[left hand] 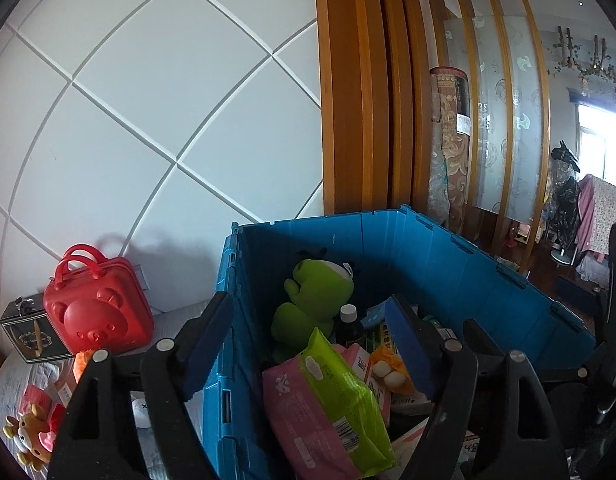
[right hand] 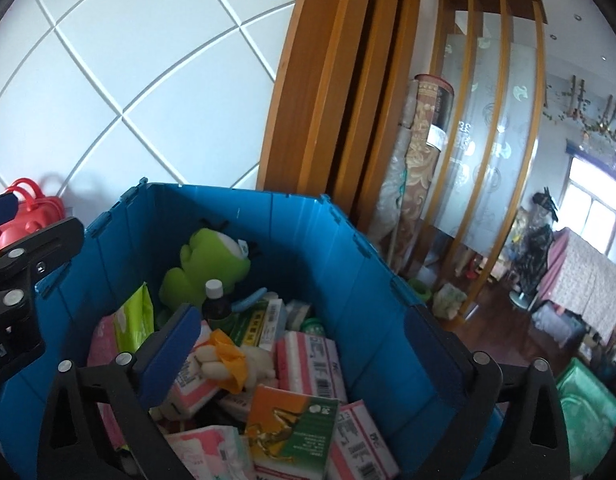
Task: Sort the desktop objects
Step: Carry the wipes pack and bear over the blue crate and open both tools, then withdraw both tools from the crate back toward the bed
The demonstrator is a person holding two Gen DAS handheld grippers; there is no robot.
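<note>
Both tongs hung over the blue crate [left hand: 407, 264], and both stood wide with nothing gripped. The left tongs [left hand: 308, 344] straddled the crate's left wall, one finger outside it and the other inside; a green wipes pack [left hand: 339, 392] leaning on a pink pack [left hand: 292, 408] lay between them, though the pads did not press on it. The right tongs [right hand: 304, 356] gaped over the heap of pink-and-white boxes [right hand: 311, 356], with a small white-and-orange plush [right hand: 224, 360] lying just beside the left pad and an orange-and-green box [right hand: 296, 420] on top nearer the camera. A green frog plush [left hand: 311, 300] sat at the far side of the crate, a dark bottle with a white cap [left hand: 349, 324] just in front of it. Left of the crate, on the table [left hand: 168, 320], stood a red bear case [left hand: 100, 312] and a small bear toy [left hand: 28, 436]
</note>
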